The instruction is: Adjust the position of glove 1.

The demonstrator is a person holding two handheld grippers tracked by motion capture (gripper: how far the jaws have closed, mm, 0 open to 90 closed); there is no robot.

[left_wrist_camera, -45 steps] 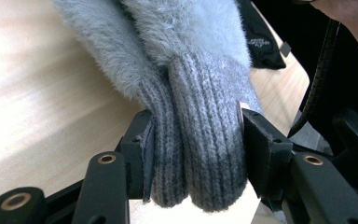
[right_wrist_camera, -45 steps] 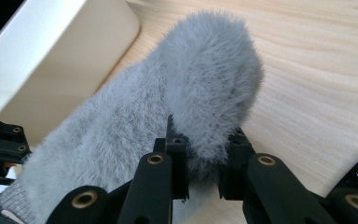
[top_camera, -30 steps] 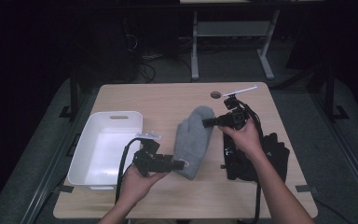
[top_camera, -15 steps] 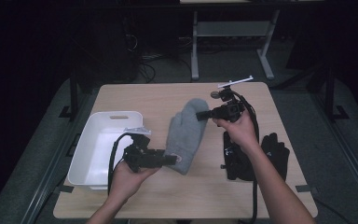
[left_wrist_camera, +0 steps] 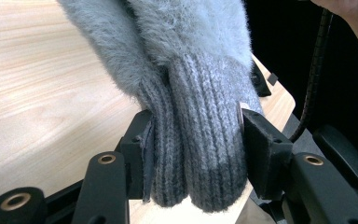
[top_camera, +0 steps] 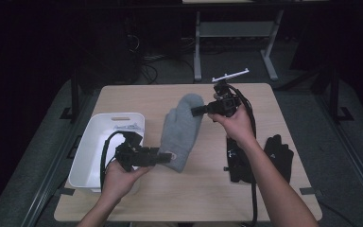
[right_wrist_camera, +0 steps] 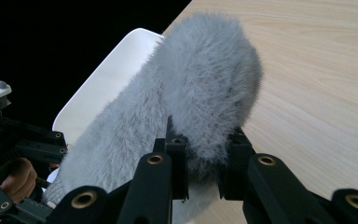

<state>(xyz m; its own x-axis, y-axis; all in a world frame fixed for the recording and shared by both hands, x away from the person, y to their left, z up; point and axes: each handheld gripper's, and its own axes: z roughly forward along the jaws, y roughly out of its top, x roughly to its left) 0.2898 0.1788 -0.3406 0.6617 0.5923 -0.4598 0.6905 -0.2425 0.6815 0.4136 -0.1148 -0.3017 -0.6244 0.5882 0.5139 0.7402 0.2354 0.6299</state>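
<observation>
Bench: a pale wooden bench (top_camera: 137,99) with rounded corners, standing in a dark room; the person's forearms come in from its near edge.
Tub: a white rectangular plastic tub (top_camera: 93,151) with a handle slot, sitting at the left of the bench, just beside the left hand.
Mitten: a grey fuzzy mitten with a ribbed knit cuff (top_camera: 182,130), stretched between the two sets of tongs above the middle of the bench, cuff toward the person and rounded tip away.
Black gloves: a pair of black gloves (top_camera: 280,153) lying flat at the right of the bench, partly under the right forearm.
Left tongs: the left tongs (top_camera: 163,157) are clamped on the ribbed cuff; in the left gripper view the dark pads (left_wrist_camera: 142,156) press into the knit on both sides.
Right tongs: the right tongs (top_camera: 198,110) are clamped on the fluffy tip; the right gripper view shows the fur bunched between the black jaws.
What has changed: a second ago the mitten lay lower and nearer the middle of the bench; now both ends have been raised and carried leftward, so that the cuff end hangs close to the tub's right wall.
What it means: by my reading, the mitten is being carried to the tub, and lowering it over the rim and letting go is what remains.
</observation>
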